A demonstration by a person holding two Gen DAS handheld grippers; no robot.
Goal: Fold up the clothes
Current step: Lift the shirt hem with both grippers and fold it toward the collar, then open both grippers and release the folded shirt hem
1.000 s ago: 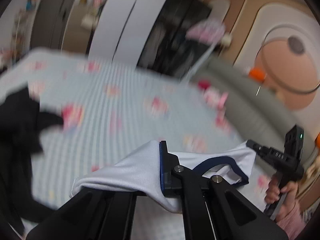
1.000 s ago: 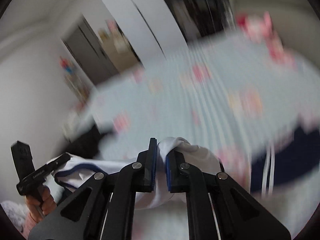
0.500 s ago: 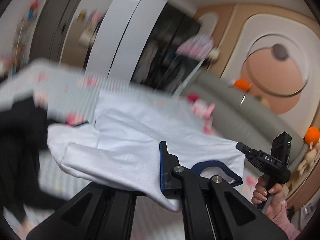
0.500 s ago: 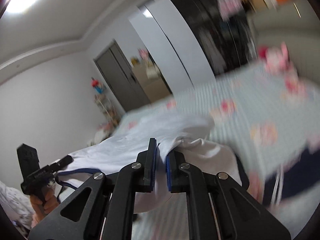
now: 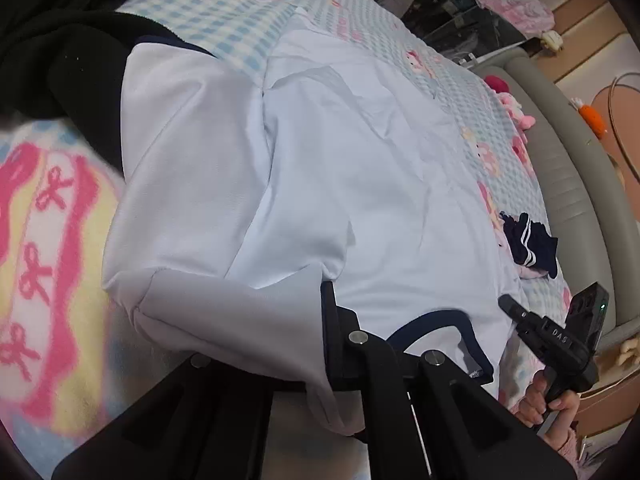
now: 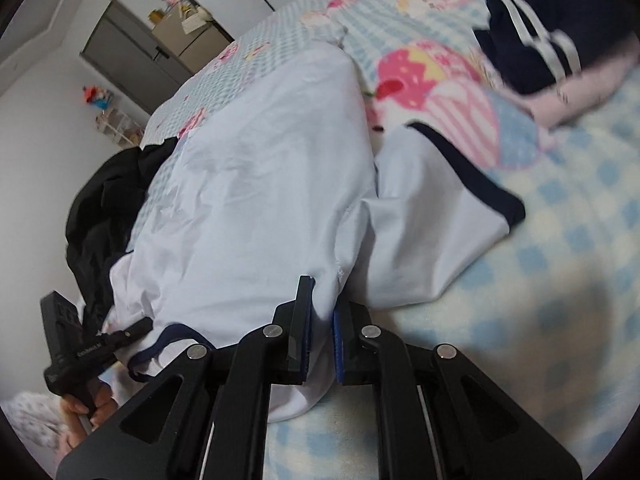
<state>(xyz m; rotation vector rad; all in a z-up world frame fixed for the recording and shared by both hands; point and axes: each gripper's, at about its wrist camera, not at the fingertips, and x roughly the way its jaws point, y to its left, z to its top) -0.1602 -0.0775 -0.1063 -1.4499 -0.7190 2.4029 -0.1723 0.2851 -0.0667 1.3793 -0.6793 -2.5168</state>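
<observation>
A white T-shirt (image 5: 360,168) with navy trim lies spread flat across the bed, hem away from me. My left gripper (image 5: 322,300) is shut on its shoulder fabric beside the navy collar (image 5: 440,320); one finger is hidden under the cloth. In the right wrist view my right gripper (image 6: 322,306) is shut on the other shoulder of the T-shirt (image 6: 260,184), with a fold of cloth pinched between its blue pads. The short sleeve with a navy cuff (image 6: 440,208) lies out to the right. Each view shows the other gripper, the right one (image 5: 552,336) and the left one (image 6: 92,344), held low at the collar.
A black garment (image 5: 60,40) is heaped at the shirt's left side. Navy shorts with white stripes (image 6: 540,40) rest on a folded pink piece (image 6: 580,92) to the right. The blue checked blanket (image 6: 560,240) covers the bed; a grey padded bed edge (image 5: 568,184) runs along the far right.
Both grippers have come down fast with the shirt in them. The shirt, bunched between them a second ago and billowing out half a second ago, now lies spread on the bed.
</observation>
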